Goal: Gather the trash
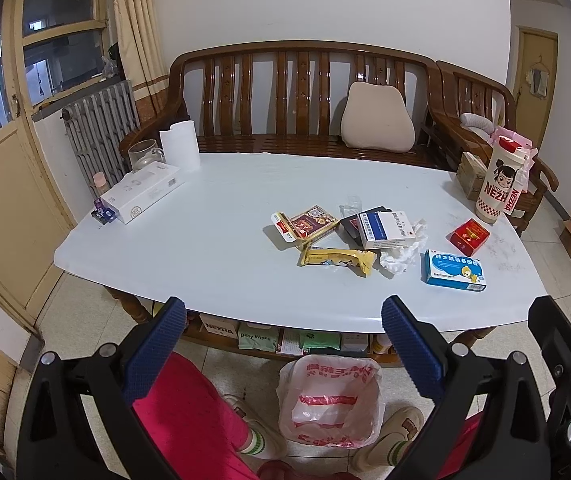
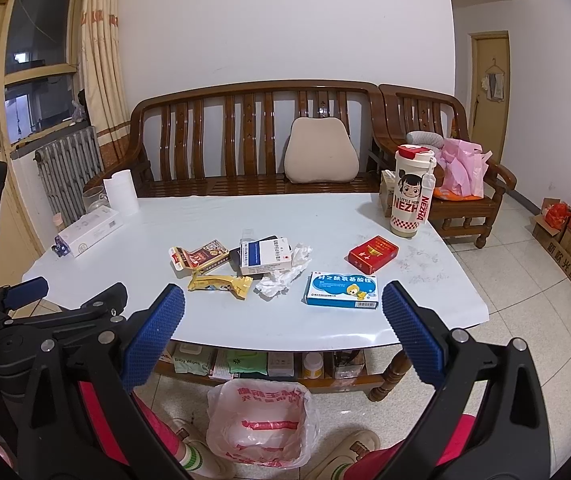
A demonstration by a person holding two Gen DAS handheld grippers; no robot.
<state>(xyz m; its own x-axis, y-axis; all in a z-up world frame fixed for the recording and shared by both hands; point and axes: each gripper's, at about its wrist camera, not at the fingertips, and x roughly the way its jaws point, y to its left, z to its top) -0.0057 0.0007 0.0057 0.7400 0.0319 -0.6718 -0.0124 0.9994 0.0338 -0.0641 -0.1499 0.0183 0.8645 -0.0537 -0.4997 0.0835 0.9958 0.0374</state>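
Both tongs hang spread wide and empty above the near edge of the white bench (image 1: pixel 205 216): the left tongs (image 1: pixel 283 344) show their blue ribbed pads far apart with nothing between them, and the right tongs (image 2: pixel 283 332) stand the same way, touching nothing. The trash lies in a loose cluster right of the bench's middle. An opened red and gold packet (image 1: pixel 305 224) sits at the cluster's left, and just in front of it a yellow wrapper (image 1: pixel 337 259) lies flat. A white and blue medicine box (image 1: pixel 389 230) rests partly on a dark flat thing, with a small clear scrap of plastic (image 1: pixel 351 204) behind it and a crumpled white tissue (image 1: pixel 399 256) touching its right and front sides. Apart from the cluster, nearer the right edge, lie a blue box with a yellow cartoon figure (image 2: pixel 343 290) and, behind it, a red cigarette pack (image 2: pixel 373 254). A tall cup printed NEZHA (image 2: pixel 411 196) stands upright at the far right corner. At the far left stand a white paper roll (image 1: pixel 180 145), a glass jar (image 1: pixel 143 155) and a long white box (image 1: pixel 143 191). On the floor below the near edge, between the person's two shoes, a bin lined with a clear bag printed in red (image 1: pixel 331 400) stands open. The person's pink trousers (image 1: pixel 189 408) show behind the left tongs. A wooden sofa (image 1: pixel 301 96) with a beige cushion (image 1: pixel 377 122) runs along the wall behind the bench.
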